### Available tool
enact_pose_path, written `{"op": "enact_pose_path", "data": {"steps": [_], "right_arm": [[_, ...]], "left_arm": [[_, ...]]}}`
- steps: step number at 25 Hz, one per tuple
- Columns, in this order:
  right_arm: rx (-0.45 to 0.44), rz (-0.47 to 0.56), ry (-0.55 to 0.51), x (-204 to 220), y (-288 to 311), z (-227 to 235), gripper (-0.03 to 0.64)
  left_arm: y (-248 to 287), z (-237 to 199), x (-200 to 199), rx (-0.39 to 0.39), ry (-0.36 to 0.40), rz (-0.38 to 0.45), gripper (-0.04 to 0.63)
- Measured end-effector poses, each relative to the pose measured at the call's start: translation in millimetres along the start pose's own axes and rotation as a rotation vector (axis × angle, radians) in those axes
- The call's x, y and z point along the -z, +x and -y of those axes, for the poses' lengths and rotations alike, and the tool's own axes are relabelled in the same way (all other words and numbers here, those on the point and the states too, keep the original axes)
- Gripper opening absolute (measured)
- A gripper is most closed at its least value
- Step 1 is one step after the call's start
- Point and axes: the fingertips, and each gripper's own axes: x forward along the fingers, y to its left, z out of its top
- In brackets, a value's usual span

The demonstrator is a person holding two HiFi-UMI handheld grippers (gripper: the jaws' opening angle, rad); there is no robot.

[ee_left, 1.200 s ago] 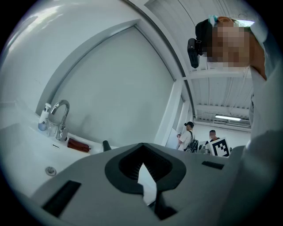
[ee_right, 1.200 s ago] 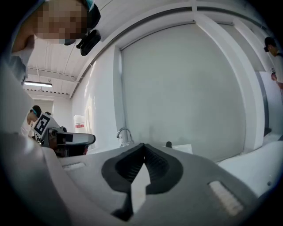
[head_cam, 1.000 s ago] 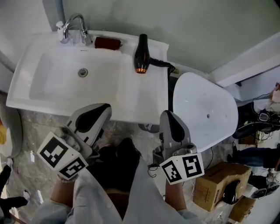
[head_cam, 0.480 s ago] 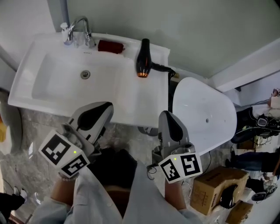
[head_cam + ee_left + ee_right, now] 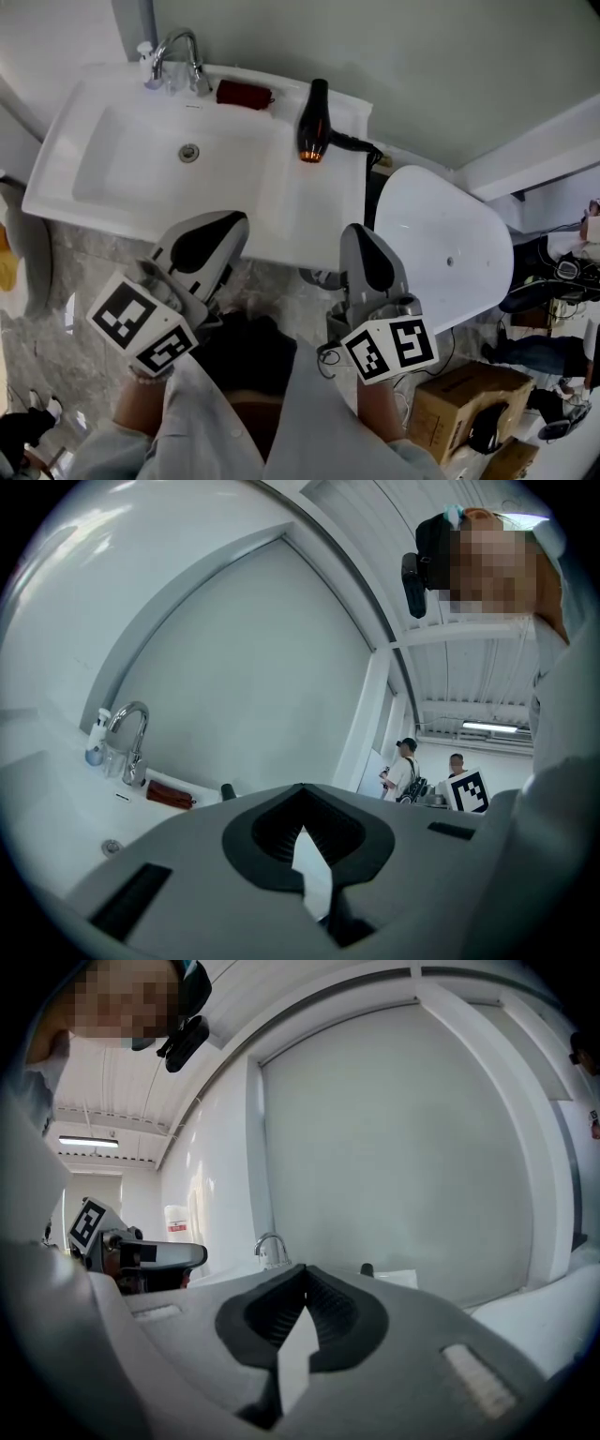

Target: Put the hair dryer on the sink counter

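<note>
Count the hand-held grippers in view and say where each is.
2. The left hand-held gripper is lower left in the head view, tip at the front edge of the sink; the right hand-held gripper is beside it, at the same edge. Both are shut and empty.

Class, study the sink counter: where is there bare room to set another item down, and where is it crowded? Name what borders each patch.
Bare: the flat stretch of counter between the basin and the right edge, in front of the hair dryer. Crowded: the back ledge, with faucet, red item and hair dryer.
</note>
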Motion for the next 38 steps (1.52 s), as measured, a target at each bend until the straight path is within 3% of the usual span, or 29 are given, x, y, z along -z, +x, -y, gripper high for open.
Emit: {"op": "enact_pose_path", "data": {"steps": [10,38], "right_arm": [[0.002,0.013,0.053,3.9,-10.6,17.6,-0.003],[-0.035,-0.016,0.051,10.4,-7.9,25.7,-0.003]], "left_arm": [[11.8,12.8,6.2,-0.009,0.023,-0.018,0.003],[18.3,16.0,11.7,-0.04,0.011,-0.017,0.003]]}}
